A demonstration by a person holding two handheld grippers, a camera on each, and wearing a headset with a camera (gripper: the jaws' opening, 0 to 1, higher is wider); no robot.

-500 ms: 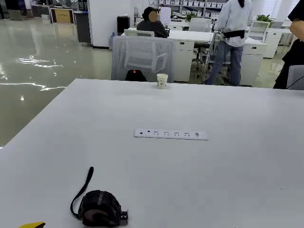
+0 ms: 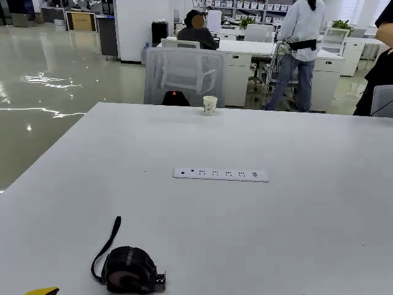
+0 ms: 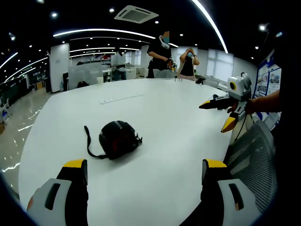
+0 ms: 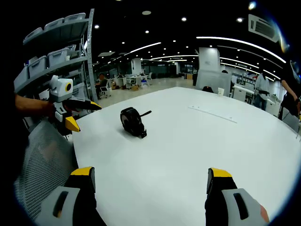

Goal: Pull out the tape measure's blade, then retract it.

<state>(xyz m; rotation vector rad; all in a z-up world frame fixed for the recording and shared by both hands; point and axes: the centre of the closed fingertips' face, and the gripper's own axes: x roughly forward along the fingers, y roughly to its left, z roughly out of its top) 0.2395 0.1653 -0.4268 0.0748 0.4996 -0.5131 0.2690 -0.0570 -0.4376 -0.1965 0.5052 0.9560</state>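
Tape measure (image 2: 130, 269) lay on desk (image 2: 295, 233), blade housed, not yet gripped. Left gripper (image 3: 145, 165) and right gripper (image 4: 150, 172) sat either side of tape measure, well apart, jaws wide open, empty, likely staged for first grasp.

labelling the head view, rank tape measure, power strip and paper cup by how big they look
1. tape measure: covers most area, but nearest the camera
2. power strip: longer across, but thin
3. paper cup: smallest, but farthest away, so true size is unsure

Left tool (image 3: 145, 165), right tool (image 4: 151, 173): jaws apart
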